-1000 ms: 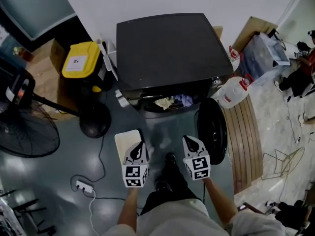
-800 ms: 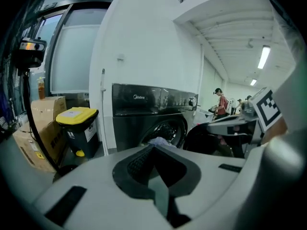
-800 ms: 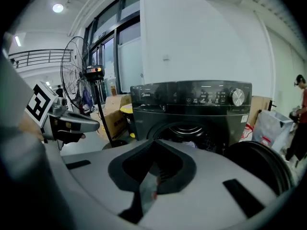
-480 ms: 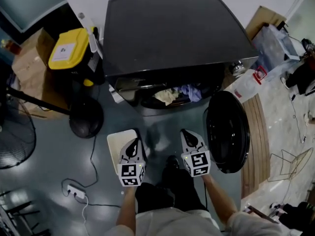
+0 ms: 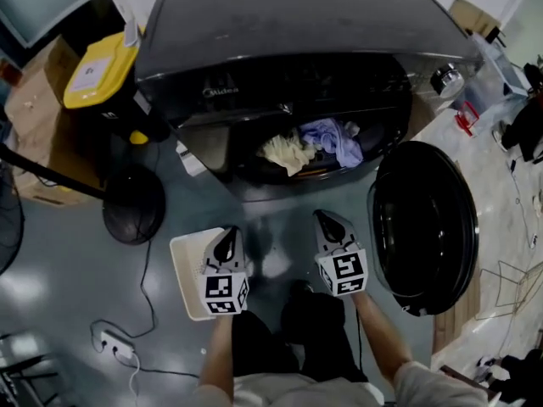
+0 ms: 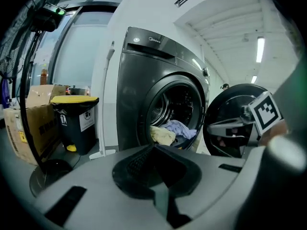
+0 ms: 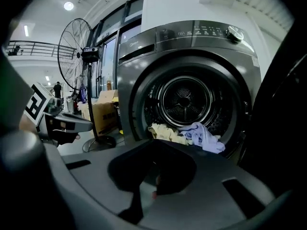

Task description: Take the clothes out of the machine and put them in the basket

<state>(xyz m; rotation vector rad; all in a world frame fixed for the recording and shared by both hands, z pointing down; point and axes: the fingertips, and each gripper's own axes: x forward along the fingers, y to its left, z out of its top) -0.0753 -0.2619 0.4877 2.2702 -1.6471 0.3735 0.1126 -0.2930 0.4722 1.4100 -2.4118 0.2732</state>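
Lilac and cream clothes lie in the open machine, none out yet. My left gripper and right gripper are closed and empty. Next, I judge: open one and reach in.

The washing machine is dark metallic grey with a glossy black door, and in its mouth lie a pale yellow cloth and a lavender cloth. The basket on the shiny grey-blue floor is creamy white, the bin is black under a bright yellow lid, and the cardboard box is brown. The left gripper and the right gripper are pale grey with black pads, each bearing a white cube printed with black square markers.
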